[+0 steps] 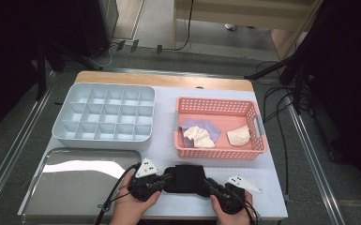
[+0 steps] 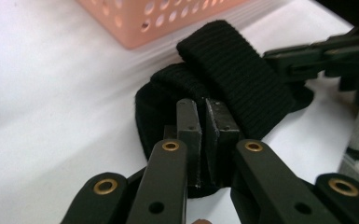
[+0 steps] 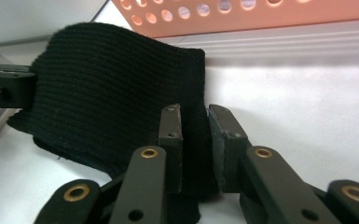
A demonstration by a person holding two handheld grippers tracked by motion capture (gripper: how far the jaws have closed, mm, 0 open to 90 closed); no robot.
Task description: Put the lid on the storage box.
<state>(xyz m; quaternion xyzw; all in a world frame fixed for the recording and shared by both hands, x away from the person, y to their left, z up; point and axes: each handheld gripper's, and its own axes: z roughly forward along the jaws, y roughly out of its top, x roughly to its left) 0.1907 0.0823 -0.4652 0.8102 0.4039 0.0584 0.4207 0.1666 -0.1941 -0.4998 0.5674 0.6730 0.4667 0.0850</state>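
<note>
High view: black knitted cloth (image 1: 184, 178) lies on the white worktop (image 1: 164, 140) in front of the pink basket (image 1: 218, 150), stretched between left gripper (image 1: 168, 177) and right gripper (image 1: 207, 183), each clamped onto an end.

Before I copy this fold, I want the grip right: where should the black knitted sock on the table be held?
At its two ends, one from each side: the black knitted sock lies crosswise and flat, and the left hand-held gripper and right hand-held gripper each pinch an end's thin edge.
</note>
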